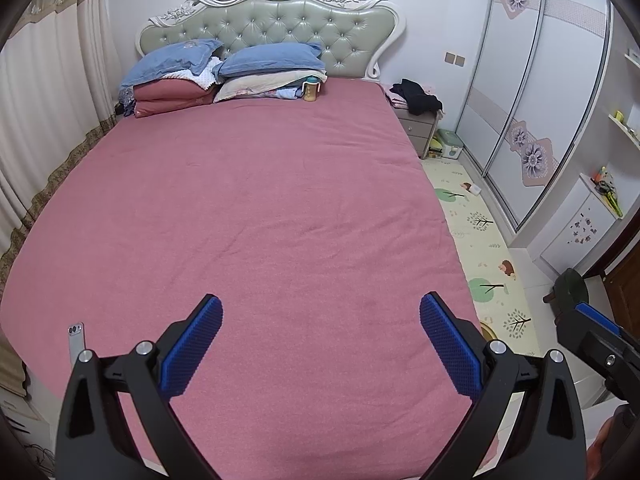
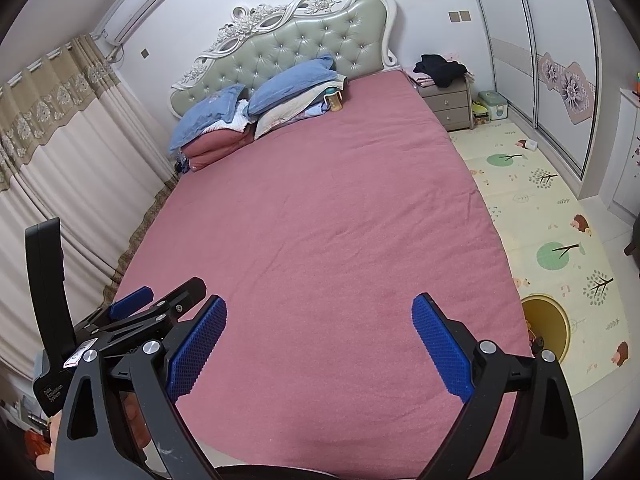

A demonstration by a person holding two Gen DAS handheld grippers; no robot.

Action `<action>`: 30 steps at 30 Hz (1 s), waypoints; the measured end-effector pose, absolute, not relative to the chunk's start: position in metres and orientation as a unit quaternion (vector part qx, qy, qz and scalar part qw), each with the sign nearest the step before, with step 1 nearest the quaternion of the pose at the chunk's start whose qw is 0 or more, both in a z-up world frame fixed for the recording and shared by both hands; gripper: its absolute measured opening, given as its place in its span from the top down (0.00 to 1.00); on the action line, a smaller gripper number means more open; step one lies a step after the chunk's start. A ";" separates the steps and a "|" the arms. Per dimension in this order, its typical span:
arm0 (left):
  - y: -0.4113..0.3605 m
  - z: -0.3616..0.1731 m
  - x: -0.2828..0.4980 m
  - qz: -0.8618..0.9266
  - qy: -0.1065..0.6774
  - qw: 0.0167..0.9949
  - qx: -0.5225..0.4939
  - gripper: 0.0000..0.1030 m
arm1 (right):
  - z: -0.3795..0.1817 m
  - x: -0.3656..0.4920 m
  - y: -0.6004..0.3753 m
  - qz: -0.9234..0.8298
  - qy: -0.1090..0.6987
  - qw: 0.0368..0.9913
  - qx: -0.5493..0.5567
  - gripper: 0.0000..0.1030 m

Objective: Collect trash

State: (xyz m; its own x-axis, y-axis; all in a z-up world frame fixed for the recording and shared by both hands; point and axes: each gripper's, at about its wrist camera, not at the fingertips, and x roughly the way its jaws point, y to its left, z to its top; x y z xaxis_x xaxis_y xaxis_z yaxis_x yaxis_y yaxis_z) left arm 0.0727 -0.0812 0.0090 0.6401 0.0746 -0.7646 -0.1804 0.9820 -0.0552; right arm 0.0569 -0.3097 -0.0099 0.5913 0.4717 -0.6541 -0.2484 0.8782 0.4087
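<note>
My left gripper (image 1: 321,314) is open and empty above the foot of a bed with a pink cover (image 1: 256,208). My right gripper (image 2: 319,314) is open and empty too, above the same bed (image 2: 320,208), just right of the left one. A small white scrap with a brown bit (image 1: 472,189) lies on the play mat by the wardrobe; it also shows in the right wrist view (image 2: 529,144). A yellow round bin (image 2: 547,326) stands on the mat at the bed's right side. A bottle (image 1: 311,90) stands by the pillows.
Blue pillows (image 1: 272,60) and folded bedding sit at the padded headboard (image 1: 276,28). A phone (image 1: 76,342) lies at the bed's left edge. A nightstand (image 2: 448,104) with dark clothes, a green box (image 2: 493,105), sliding wardrobe (image 1: 532,92), dark stool (image 1: 570,290) and curtains (image 1: 44,120) surround the bed.
</note>
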 end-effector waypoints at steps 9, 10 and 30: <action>-0.081 0.012 0.075 0.074 0.419 0.903 -0.066 0.04 | -0.009 0.055 -0.311 0.205 0.403 0.882 0.135 0.12; -0.082 0.012 0.075 0.075 0.418 0.903 -0.065 0.04 | -0.009 0.056 -0.311 0.205 0.403 0.882 0.134 0.12; -0.083 0.013 0.075 0.061 0.419 0.903 -0.074 0.04 | -0.010 0.059 -0.314 0.210 0.404 0.880 0.132 0.12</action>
